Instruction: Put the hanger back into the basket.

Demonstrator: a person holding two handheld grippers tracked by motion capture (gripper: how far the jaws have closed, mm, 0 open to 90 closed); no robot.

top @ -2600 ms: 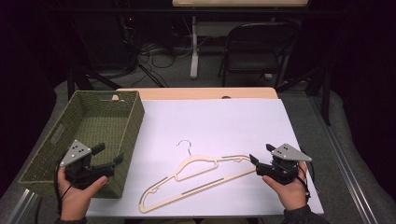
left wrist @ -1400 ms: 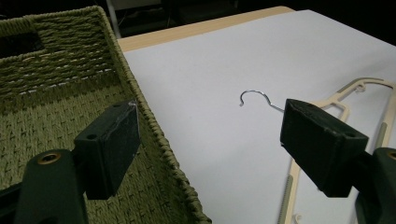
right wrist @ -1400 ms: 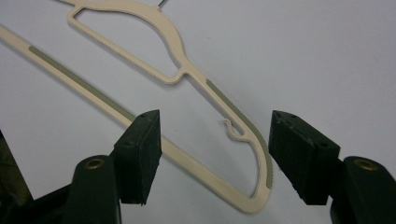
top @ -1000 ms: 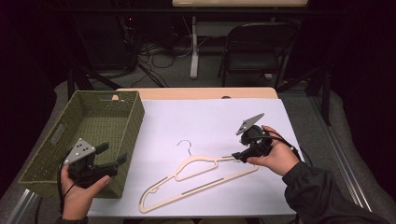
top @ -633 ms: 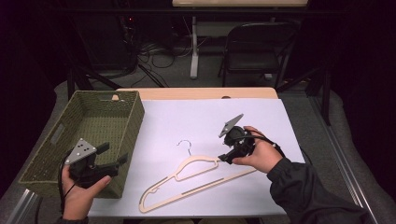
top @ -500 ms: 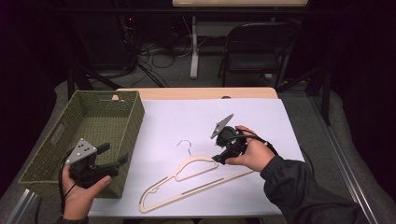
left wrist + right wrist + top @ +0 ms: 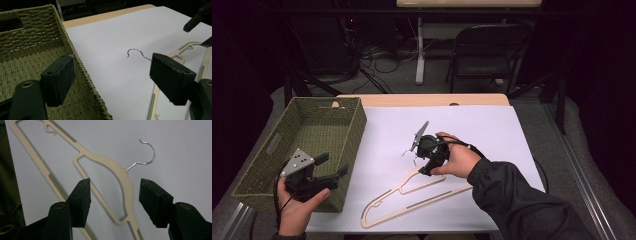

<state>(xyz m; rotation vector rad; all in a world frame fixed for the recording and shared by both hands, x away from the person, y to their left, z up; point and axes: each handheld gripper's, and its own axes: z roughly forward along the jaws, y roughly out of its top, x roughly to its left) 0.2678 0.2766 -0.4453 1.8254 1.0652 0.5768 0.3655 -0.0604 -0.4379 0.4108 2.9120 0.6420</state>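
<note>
A dim room lies behind the table, with a dark folding chair and loose cables on the floor; most of the tabletop is covered by a smooth white sheet. On that sheet lies a flat cream hanger, thin and matte, with greyish strips set into its bars and a bent silver wire hook at its top. The right tongs are tipped down over the hanger's neck, jaws spread wide. In the right gripper view the curved shoulder sits between the two blocky black jaws; they seem just above it rather than touching, though the angle makes that hard to judge. The left tongs stand well apart from the hanger, held over the near corner of a rectangular woven olive-green basket, jaws also wide and holding nothing. The basket's weave is coarse, with a cut-out handle slot in its wall. No writing is readable anywhere.
</note>
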